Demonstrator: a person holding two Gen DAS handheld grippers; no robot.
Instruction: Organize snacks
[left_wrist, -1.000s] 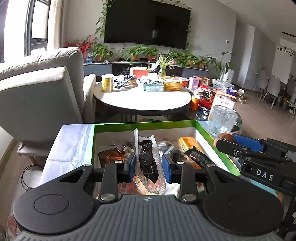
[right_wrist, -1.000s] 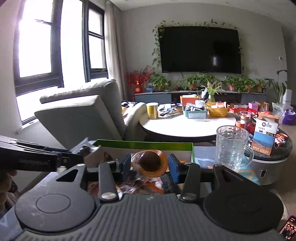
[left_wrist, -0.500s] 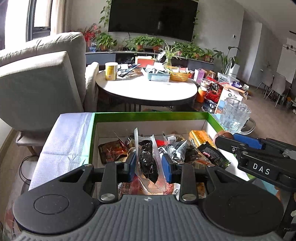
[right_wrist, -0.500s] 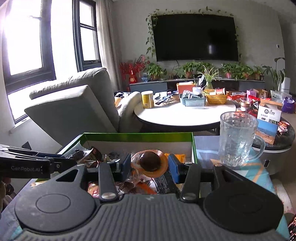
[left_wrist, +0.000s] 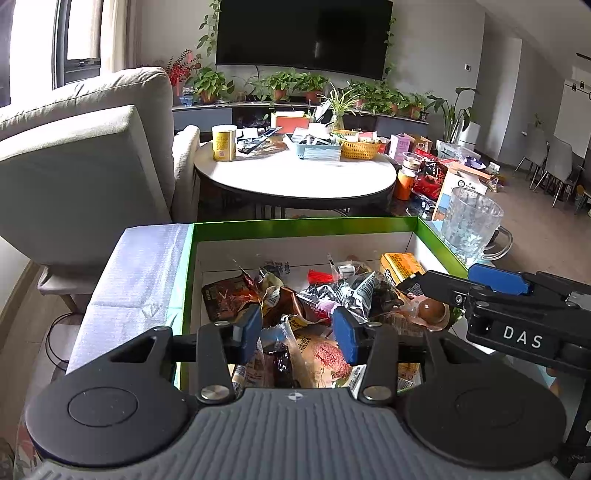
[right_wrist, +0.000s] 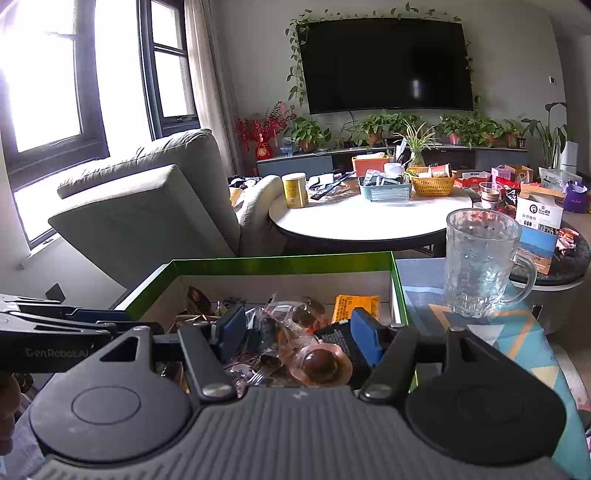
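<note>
A green-rimmed cardboard box (left_wrist: 303, 223) holds several snack packets. My left gripper (left_wrist: 297, 328) hangs over its near side with the jaws opening. A clear packet with a dark snack (left_wrist: 280, 362) lies loose on the pile below the pads. My right gripper (right_wrist: 299, 332) is over the right half of the box (right_wrist: 280, 262), pads apart. A round clear packet with a brown egg (right_wrist: 319, 365) rests on the pile between and below them, touching neither pad. That egg packet (left_wrist: 430, 310) lies under the right gripper (left_wrist: 443, 286) in the left wrist view.
A glass mug (right_wrist: 480, 258) stands just right of the box on a patterned cloth. A pale cloth (left_wrist: 136, 266) lies left of the box. Beyond are a grey armchair (left_wrist: 74, 147) and a round white table (left_wrist: 295, 177) with a yellow tin and baskets.
The left jaws have spread and the clear dark-snack packet has dropped from them onto the pile. The right pads stand wider and the egg packet has sunk out of their grip.
</note>
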